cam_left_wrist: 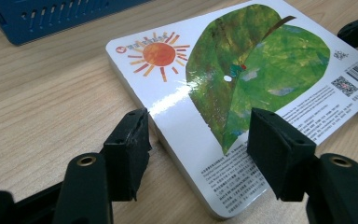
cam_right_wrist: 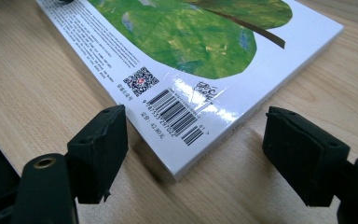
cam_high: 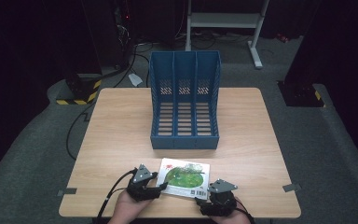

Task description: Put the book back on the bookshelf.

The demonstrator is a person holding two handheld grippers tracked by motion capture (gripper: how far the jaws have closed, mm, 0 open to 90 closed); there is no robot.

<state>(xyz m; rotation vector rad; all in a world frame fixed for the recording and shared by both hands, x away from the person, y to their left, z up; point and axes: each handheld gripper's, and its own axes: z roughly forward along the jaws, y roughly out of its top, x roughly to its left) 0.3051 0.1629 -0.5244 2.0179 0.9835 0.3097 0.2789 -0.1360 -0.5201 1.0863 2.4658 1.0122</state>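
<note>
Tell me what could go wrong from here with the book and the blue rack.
The book lies flat on the table, so the open left claw may slip off its glossy cover. The open right claw faces only one corner and could push the book away. The blue rack has narrow slots; a tilted book may catch.

Ahead of both grippers: flat picture book [cam_high: 185, 178] lying on wooden table [cam_high: 121, 135], low obstacle, one corner between jaws of left gripper [cam_left_wrist: 193, 149], another just ahead of right gripper [cam_right_wrist: 193, 151]. Beyond book: blue three-slot file rack [cam_high: 185, 100], tall, blocking straight forward passage. Bare tabletop outward of each gripper, left and right of rack.
</note>
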